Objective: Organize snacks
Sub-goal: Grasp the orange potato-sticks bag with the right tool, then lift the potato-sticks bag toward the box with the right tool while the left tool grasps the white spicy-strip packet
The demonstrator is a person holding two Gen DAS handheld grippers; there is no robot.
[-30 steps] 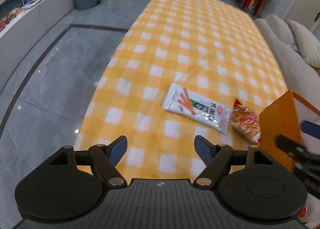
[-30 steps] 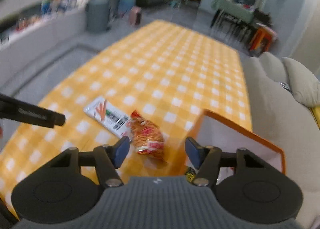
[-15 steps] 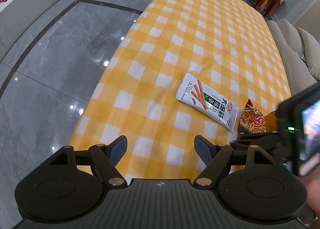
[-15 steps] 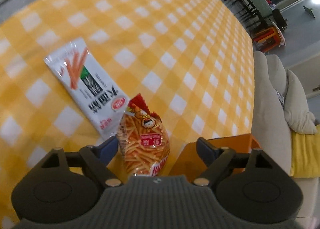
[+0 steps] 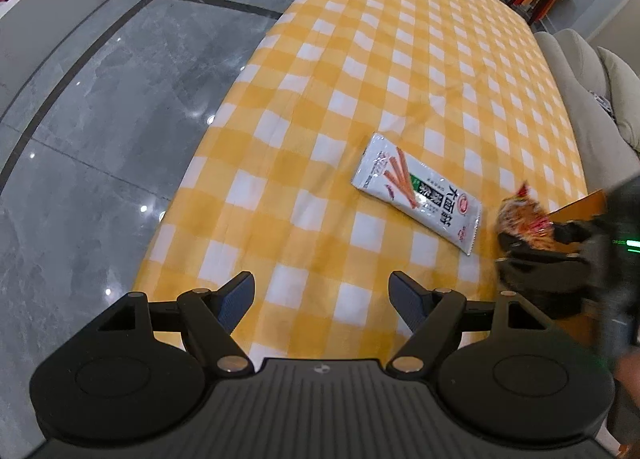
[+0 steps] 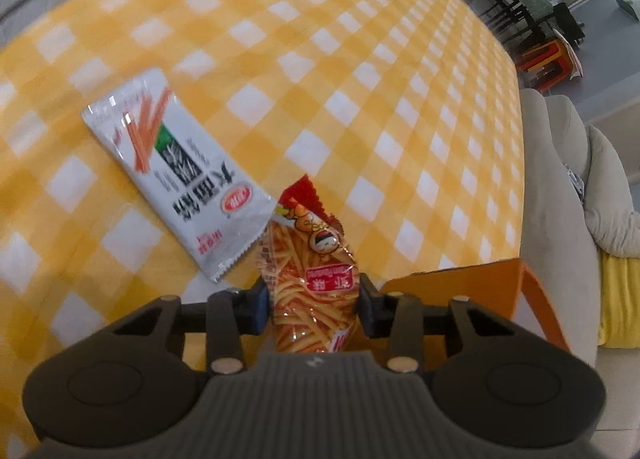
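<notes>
right tool (image 6: 312,303) angled steeply down, just closed on red snack bag (image 6: 310,279); left tool (image 5: 322,295) open.

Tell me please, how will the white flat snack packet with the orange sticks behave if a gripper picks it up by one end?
The white snack packet lies quite flat on the checked tablecloth, so it is probably light and may droop when held by one end. Its glossy film reflects light, so it could slip between the jaws. The thin sticks inside might snap under a hard squeeze.
</notes>
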